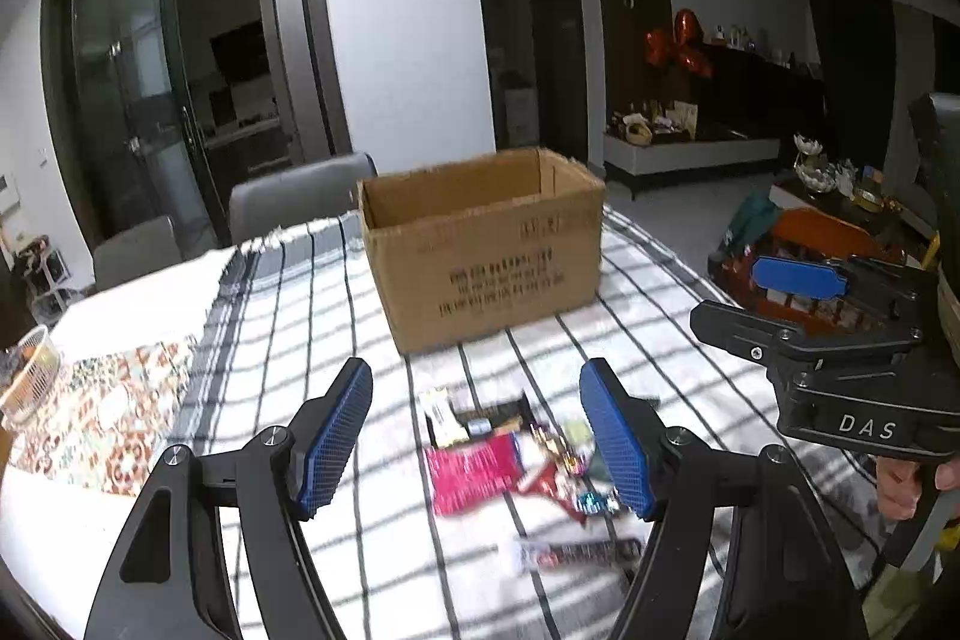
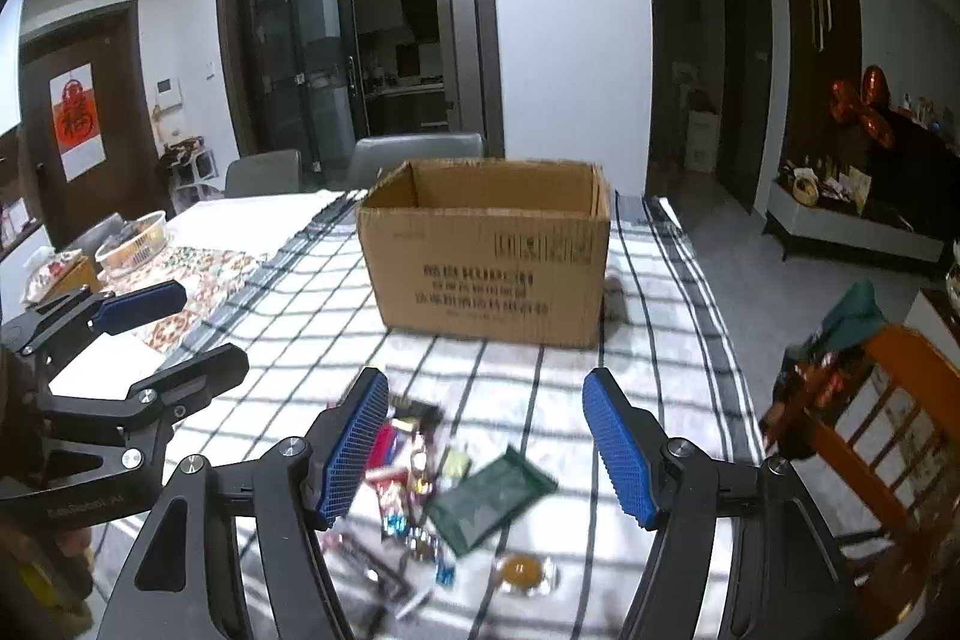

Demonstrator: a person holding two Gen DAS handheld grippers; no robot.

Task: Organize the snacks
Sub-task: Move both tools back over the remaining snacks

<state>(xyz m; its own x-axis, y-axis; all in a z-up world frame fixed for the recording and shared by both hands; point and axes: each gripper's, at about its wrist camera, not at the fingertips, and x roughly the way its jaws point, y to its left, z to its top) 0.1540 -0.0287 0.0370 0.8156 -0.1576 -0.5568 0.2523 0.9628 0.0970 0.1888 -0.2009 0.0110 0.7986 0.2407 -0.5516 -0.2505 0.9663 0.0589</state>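
An open cardboard box (image 1: 486, 244) (image 2: 489, 256) stands on the black-and-white checked tablecloth (image 1: 288, 316) (image 2: 654, 340). In front of it lies a loose pile of snack packets: a pink packet (image 1: 471, 469), a red one (image 1: 549, 484), a long wrapper (image 1: 576, 553), a dark green packet (image 2: 489, 499) and a round amber sweet (image 2: 525, 571). My left gripper (image 1: 477, 439) hovers open above the pile with nothing between its blue pads. My right gripper (image 2: 486, 445) is likewise open and empty over the pile. Each gripper shows at the edge of the other's view.
Grey chairs (image 2: 414, 154) stand behind the table. A patterned mat (image 1: 102, 418) and a white basket (image 1: 30, 376) (image 2: 135, 235) lie on the left. An orange wooden chair (image 2: 888, 436) with bags stands to the right of the table.
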